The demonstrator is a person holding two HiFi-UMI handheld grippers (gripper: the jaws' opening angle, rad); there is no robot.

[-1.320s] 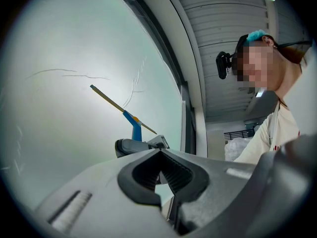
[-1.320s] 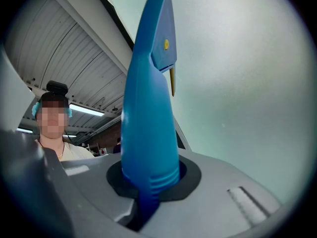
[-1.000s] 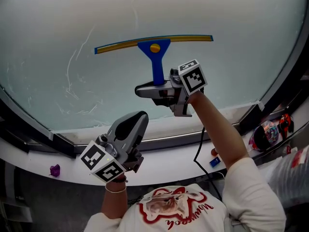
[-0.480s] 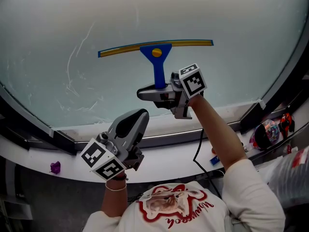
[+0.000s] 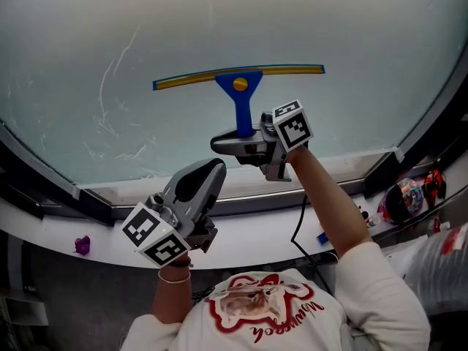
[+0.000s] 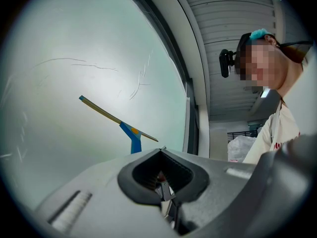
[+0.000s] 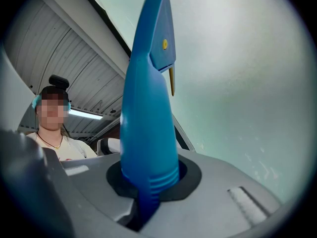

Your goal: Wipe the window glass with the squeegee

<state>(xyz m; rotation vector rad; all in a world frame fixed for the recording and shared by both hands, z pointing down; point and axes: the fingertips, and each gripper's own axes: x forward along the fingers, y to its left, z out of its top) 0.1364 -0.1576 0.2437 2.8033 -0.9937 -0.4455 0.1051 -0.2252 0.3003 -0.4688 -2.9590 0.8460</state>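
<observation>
Right claw is clamped on the squeegee. In the right gripper view the blue handle runs straight up out of the jaws, with the pads on its ribbed lower end. Those jaws have just been opening a touch, but the handle sits between them and the grip is on.

From the head view the handle stands upright above my claw. The long blade, blue with a yellow edge, lies across the window glass in the middle of the pane. It is almost level, the left end a shade lower than the right. It looks flat against the glass, though I can't make out the contact line itself.

Left of the blade I can see thin, pale streaks curving down the pane, and a few more scratchy marks lower down near the frame.

Left claw is down low and well apart from the squeegee. It hovers over the dark window frame at the foot of the pane. Its jaws are together with nothing between them, and the left gripper view shows only the closed grey nose, with the squeegee up on the glass beyond it.

Below the frame runs the white surface. A small purple thing sits on it far off to the left. A black cable trails down by my right forearm.
</observation>
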